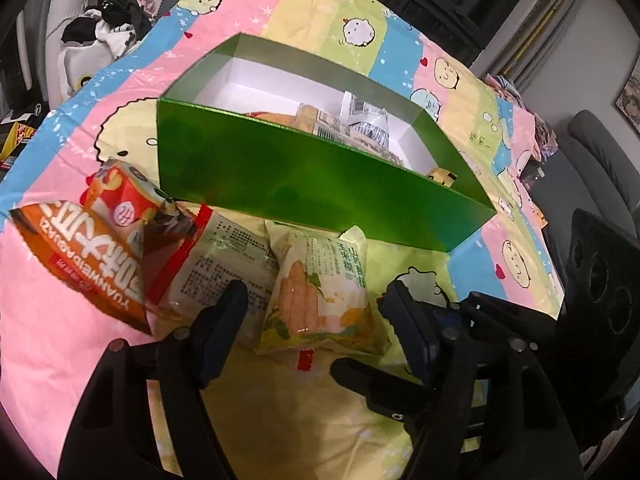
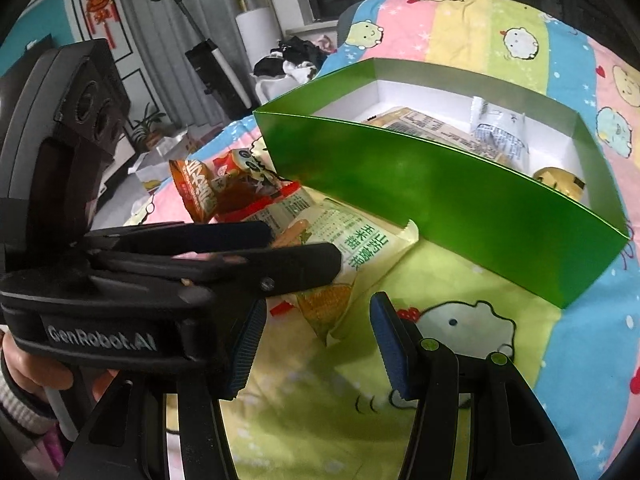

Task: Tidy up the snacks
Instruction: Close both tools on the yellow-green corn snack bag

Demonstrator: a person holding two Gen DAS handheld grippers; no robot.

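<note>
A green box (image 1: 304,184) with a white inside stands on the cartoon bedspread and holds several snack packs (image 1: 360,120); it also shows in the right wrist view (image 2: 460,196). In front of it lie a pale corn-stick pack (image 1: 320,296), a white-and-red pack (image 1: 224,256) and an orange pack (image 1: 92,248). My left gripper (image 1: 312,304) is open, its fingers either side of the corn-stick pack (image 2: 360,252). My right gripper (image 2: 316,332) is open and empty, just right of the left gripper, near the pack's corner.
The colourful bedspread (image 2: 460,24) covers the surface. A pile of black and white clothes (image 1: 108,28) lies at the far left edge. A grey chair (image 1: 600,160) stands to the right. A vacuum (image 2: 208,56) and a plant (image 2: 148,128) stand beyond the bed.
</note>
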